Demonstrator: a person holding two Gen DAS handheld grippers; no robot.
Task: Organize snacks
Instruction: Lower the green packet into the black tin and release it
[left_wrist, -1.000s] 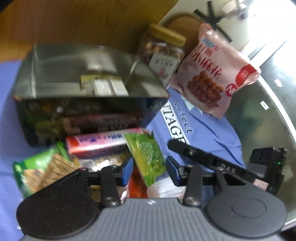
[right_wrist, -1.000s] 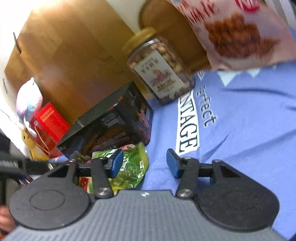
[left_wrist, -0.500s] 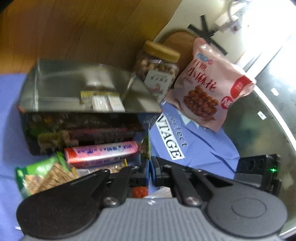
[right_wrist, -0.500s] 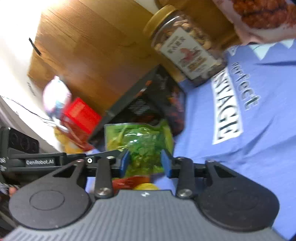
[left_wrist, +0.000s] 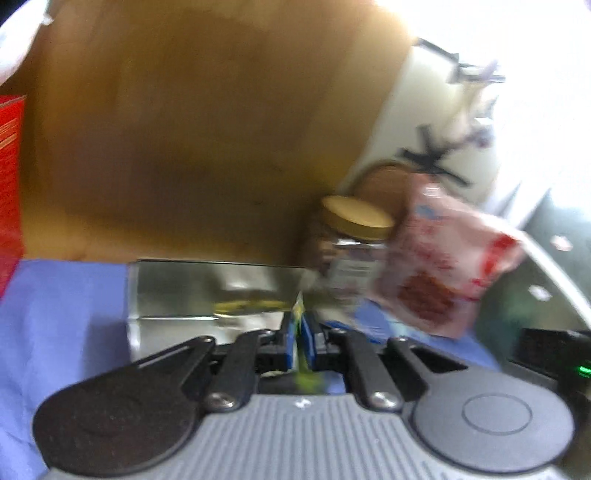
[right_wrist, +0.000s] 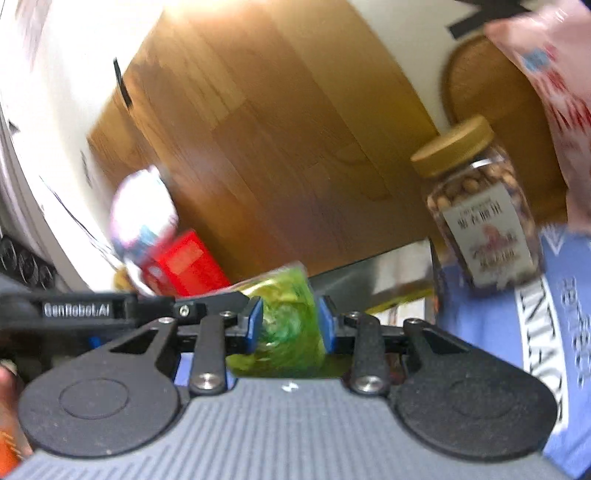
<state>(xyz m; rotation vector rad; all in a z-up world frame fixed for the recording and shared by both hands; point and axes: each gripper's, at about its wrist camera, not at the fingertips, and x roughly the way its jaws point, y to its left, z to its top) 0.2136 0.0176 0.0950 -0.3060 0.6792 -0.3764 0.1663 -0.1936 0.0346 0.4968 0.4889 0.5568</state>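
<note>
A green snack packet (right_wrist: 286, 295) hangs lifted between both grippers. My right gripper (right_wrist: 290, 324) is shut on it, blue pads pressing its two sides. In the left wrist view only the packet's thin edge (left_wrist: 297, 314) shows, pinched between the pads of my left gripper (left_wrist: 298, 341), whose jaws are opening slightly. Behind and below stands the open silver-lined snack box (left_wrist: 207, 291), its inside blurred. The left gripper's black body (right_wrist: 77, 308) reaches in from the left of the right wrist view.
A nut jar (left_wrist: 351, 236) with a tan lid (right_wrist: 452, 144) stands right of the box, beside a pink snack bag (left_wrist: 443, 273). A red box (right_wrist: 184, 262) sits far left. Blue printed cloth (right_wrist: 498, 325) covers the table; a wooden panel (left_wrist: 184, 129) rises behind.
Both grippers closed on the green packet and lifted it. The snack pile in front of the box has dropped out of view, and both views now tilt higher.
</note>
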